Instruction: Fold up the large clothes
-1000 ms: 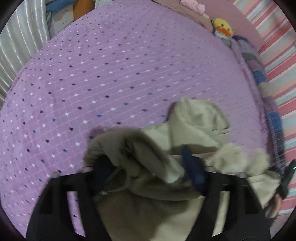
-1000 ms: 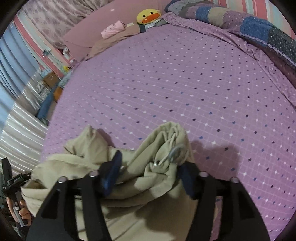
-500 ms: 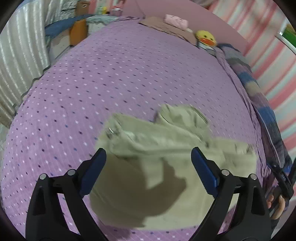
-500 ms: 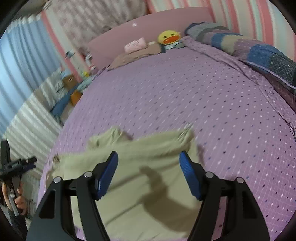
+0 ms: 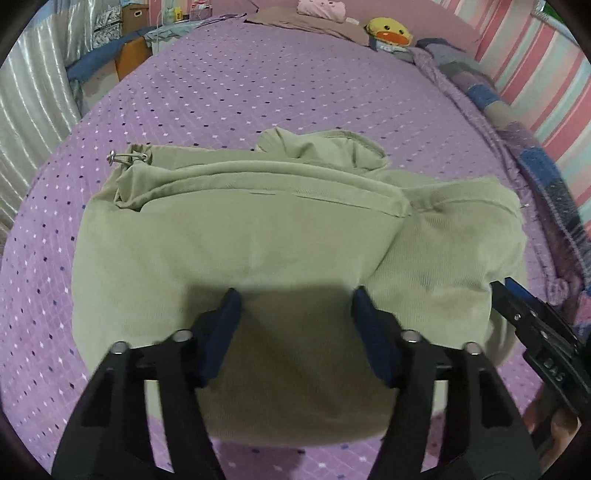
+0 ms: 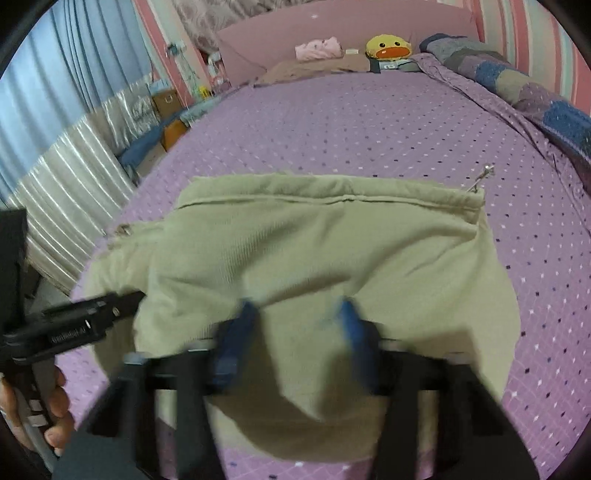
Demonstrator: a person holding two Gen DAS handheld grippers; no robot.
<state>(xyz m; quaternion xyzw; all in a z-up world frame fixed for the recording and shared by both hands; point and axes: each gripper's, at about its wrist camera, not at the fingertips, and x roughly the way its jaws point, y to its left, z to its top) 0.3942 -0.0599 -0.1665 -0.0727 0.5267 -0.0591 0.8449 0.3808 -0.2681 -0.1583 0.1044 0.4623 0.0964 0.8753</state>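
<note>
Olive garment (image 5: pixel 258 251) lies folded near the bed's (image 5: pixel 258 92) foot edge, long axis crosswise to you. Your left gripper (image 5: pixel 295 332) and right gripper (image 6: pixel 295 332) both hover spread, empty, above its near hem.

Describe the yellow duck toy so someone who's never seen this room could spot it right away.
Start at the purple dotted bedspread and follow it to the pink headboard at the far end. The duck plush sits there, between pink folded clothing and the patchwork quilt; it alone is bright yellow with an orange beak.
</note>
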